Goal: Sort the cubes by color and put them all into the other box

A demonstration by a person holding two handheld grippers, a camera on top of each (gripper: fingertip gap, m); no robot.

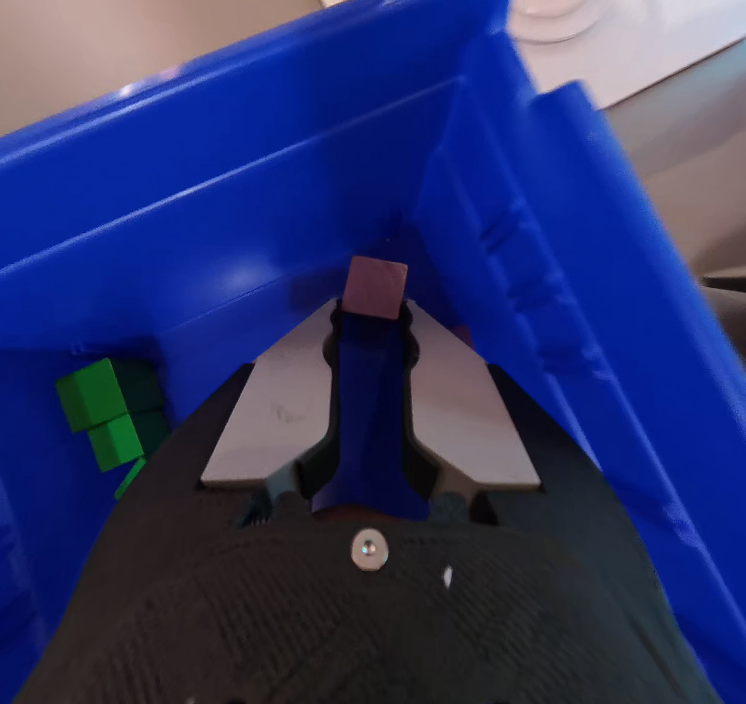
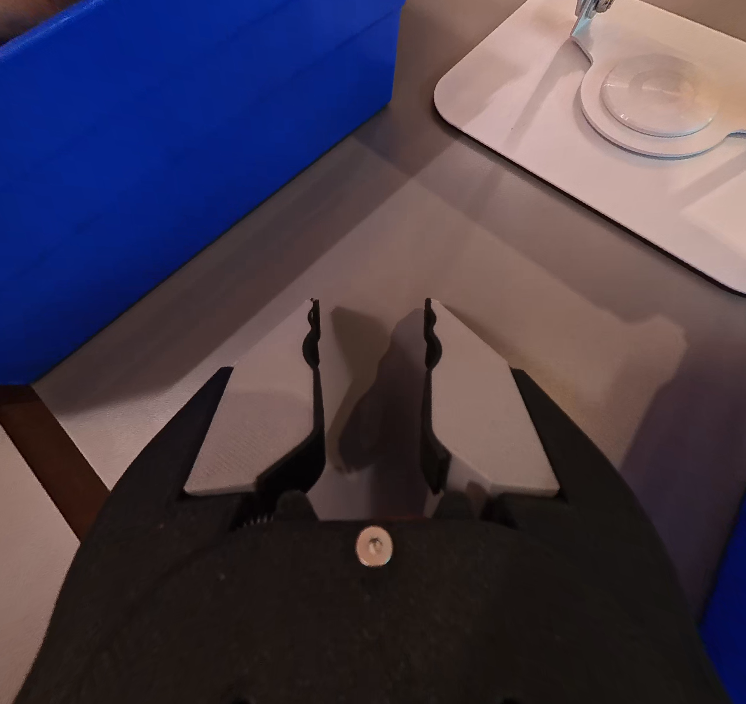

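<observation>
My left gripper point(image 1: 372, 306) is inside a blue box point(image 1: 282, 160), near its far right corner, shut on a pink-purple cube point(image 1: 375, 286) held between the fingertips. Several green cubes point(image 1: 107, 410) sit grouped on the box floor at the left. A bit of purple point(image 1: 464, 335) shows by the right finger against the box wall. My right gripper point(image 2: 372, 309) is open and empty, above the grey table point(image 2: 464, 220), to the right of the outside wall of a blue box point(image 2: 181, 139).
A white flat stand base point(image 2: 565, 119) with a round disc and a metal bracket lies on the table at the back right. Another blue edge point(image 2: 726, 604) shows at the far right. A dark table edge point(image 2: 48, 442) runs at the lower left.
</observation>
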